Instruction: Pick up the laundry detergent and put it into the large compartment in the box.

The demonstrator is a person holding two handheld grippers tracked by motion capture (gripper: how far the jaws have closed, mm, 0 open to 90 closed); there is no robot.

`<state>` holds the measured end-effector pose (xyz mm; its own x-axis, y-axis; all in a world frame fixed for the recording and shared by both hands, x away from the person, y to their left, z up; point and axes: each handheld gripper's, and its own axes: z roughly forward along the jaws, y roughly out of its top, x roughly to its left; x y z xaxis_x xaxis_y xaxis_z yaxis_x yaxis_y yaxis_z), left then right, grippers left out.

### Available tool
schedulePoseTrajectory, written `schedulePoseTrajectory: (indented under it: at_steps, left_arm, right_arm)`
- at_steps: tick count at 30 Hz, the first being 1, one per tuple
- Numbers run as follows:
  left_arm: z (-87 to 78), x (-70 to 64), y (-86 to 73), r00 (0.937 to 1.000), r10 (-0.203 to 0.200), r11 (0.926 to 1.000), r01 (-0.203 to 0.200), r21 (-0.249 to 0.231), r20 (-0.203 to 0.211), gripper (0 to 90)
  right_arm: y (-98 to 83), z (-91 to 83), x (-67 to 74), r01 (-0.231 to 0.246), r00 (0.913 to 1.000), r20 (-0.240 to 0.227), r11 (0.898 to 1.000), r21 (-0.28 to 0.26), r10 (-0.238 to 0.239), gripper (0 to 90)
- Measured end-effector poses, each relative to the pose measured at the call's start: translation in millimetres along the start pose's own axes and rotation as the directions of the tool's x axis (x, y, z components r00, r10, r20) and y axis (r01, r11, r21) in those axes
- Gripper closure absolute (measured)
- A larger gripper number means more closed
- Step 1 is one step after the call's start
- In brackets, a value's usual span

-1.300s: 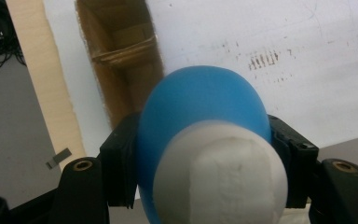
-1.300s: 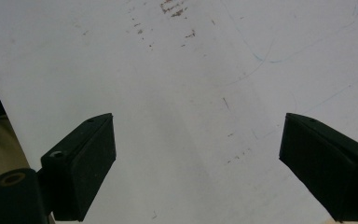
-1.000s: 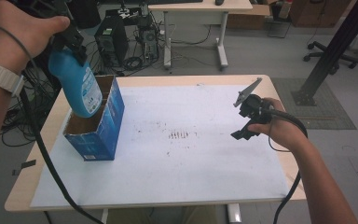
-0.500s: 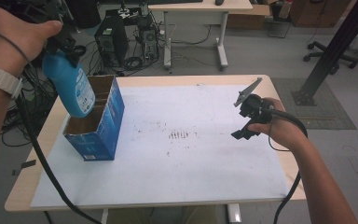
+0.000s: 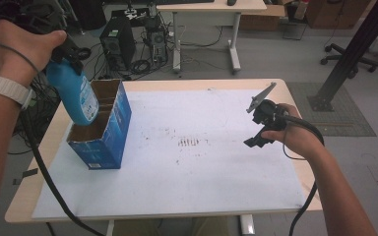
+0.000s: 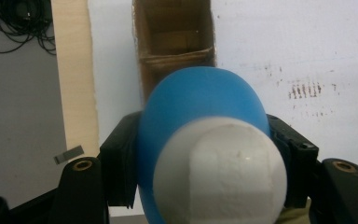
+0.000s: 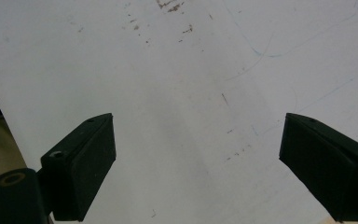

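Left claw (image 5: 66,61) clamped on blue bottle (image 5: 74,93), hanging tilted over near compartment of blue box (image 5: 106,132) at surface's (image 5: 187,196) left edge. Straighten upright, centre between divider and near wall, lower slowly, release only once seated. Right claw (image 7: 196,163) apart, empty, idle.

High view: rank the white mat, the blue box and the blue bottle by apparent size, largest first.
1. white mat
2. blue box
3. blue bottle, which hangs nearer the camera above the box, so its true size against the box is unsure.
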<state>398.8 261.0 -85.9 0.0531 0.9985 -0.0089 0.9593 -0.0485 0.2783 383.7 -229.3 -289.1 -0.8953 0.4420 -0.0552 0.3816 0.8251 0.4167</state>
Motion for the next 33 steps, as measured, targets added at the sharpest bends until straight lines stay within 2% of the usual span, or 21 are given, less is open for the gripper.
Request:
schedulePoseTrajectory:
  at_steps: [5, 10, 20, 21, 28, 33]
  left_arm:
    - [10.6, 1.8, 0.4, 1.0000, -0.001, 1.0000, 0.001, -0.001, -0.008, 37.5]
    - [20.4, 3.9, 0.4, 1.0000, -0.009, 1.0000, 0.009, 0.003, 0.002, 37.6]
    - [44.4, 4.1, -1.6, 0.9998, -0.003, 0.9999, 0.003, 0.010, -0.021, 37.5]
    - [50.5, 4.3, -2.4, 0.9998, -0.006, 0.9999, 0.007, 0.008, -0.018, 37.5]
    - [65.0, 6.9, -4.3, 0.9999, -0.014, 0.9998, 0.014, 0.011, -0.010, 37.5]
    - [76.2, 6.2, -5.5, 0.9998, -0.001, 0.9998, 0.001, 0.018, -0.022, 37.5]
  right_arm:
    - [-0.7, 1.5, -0.4, -0.001, 1.0000, -0.002, 1.000, 0.003, 0.001, 10.7]
    - [-1.1, 2.0, -1.1, -0.006, 1.0000, 0.000, 1.000, 0.004, 0.006, 10.7]
    - [-2.0, 4.0, -1.6, -0.008, 1.0000, -0.003, 1.000, 0.008, 0.008, 10.7]
    - [-2.1, 4.4, -1.6, -0.008, 1.0000, -0.004, 1.000, 0.008, 0.009, 10.7]
    - [-3.7, 5.2, -2.2, -0.013, 0.9999, -0.003, 1.000, 0.008, 0.013, 10.7]
    - [-3.9, 6.3, -1.9, -0.011, 0.9999, -0.003, 1.000, 0.010, 0.011, 10.7]
